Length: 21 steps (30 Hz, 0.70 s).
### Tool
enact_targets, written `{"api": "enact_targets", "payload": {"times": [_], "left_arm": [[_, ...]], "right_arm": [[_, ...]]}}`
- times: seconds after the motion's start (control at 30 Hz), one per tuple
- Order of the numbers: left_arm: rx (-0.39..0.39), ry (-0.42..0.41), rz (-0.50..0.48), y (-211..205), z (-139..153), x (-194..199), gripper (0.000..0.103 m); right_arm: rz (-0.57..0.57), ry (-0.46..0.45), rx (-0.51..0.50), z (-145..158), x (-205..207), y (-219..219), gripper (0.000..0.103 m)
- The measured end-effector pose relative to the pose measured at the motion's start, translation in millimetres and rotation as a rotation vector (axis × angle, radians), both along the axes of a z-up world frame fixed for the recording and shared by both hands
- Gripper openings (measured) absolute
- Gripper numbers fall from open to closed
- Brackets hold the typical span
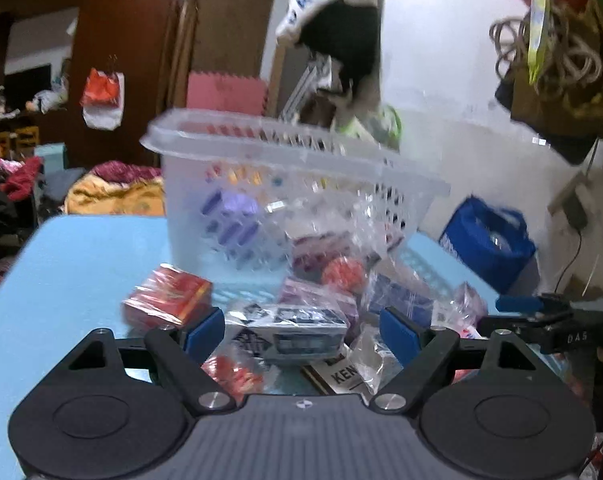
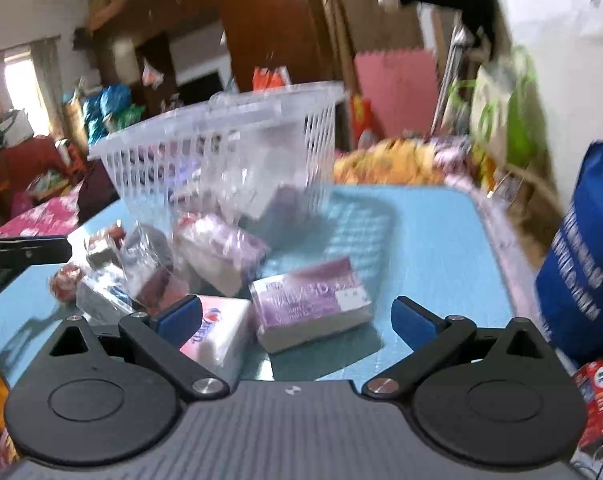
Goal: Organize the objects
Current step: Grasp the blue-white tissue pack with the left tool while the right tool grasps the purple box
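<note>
A clear plastic basket stands at the back of the light blue table, with some packets inside; it also shows in the right wrist view. Several wrapped packets lie in front of it. My left gripper is open and empty, its blue pads either side of a black-and-white box. A red box lies to its left. My right gripper is open and empty, just short of a purple-and-white box, with a white and pink packet by its left finger.
A blue bag stands at the table's right edge, also in the left wrist view. The right gripper shows at the right of the left wrist view. A cluttered room with clothes and a brown wardrobe lies behind.
</note>
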<state>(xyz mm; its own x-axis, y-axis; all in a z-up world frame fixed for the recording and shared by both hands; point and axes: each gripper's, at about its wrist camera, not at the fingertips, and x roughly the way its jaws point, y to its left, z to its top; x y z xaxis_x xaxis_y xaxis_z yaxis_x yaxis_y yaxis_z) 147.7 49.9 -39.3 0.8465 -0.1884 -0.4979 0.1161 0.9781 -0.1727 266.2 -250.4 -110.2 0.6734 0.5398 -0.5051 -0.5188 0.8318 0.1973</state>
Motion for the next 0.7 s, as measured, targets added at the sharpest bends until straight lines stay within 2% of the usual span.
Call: {"api": "enact_targets", "payload": {"times": [0.13, 0.2, 0.3, 0.4, 0.57, 0.7], "left_arm": [[0.015, 0.042, 0.054, -2, -9, 14, 0.087], [0.005, 0.049, 0.057, 0, -11, 17, 0.087], [0.035, 0.057, 0.066, -1, -12, 21, 0.087], [0.033, 0.049, 0.06, -1, -13, 22, 0.087], [0.02, 0.027, 0.056, 0, -14, 23, 0.085], [0.023, 0.0, 0.053, -1, -16, 20, 0.081]], "right_arm": [[0.004, 0.025, -0.013, -5, 6, 3, 0.103], [0.004, 0.03, -0.004, -7, 7, 3, 0.103], [-0.013, 0.04, 0.026, -7, 8, -3, 0.102], [-0.017, 0.074, 0.062, -10, 12, -8, 0.098], [-0.008, 0.072, 0.046, -9, 12, -4, 0.097], [0.009, 0.065, 0.078, -10, 8, -7, 0.084]]}}
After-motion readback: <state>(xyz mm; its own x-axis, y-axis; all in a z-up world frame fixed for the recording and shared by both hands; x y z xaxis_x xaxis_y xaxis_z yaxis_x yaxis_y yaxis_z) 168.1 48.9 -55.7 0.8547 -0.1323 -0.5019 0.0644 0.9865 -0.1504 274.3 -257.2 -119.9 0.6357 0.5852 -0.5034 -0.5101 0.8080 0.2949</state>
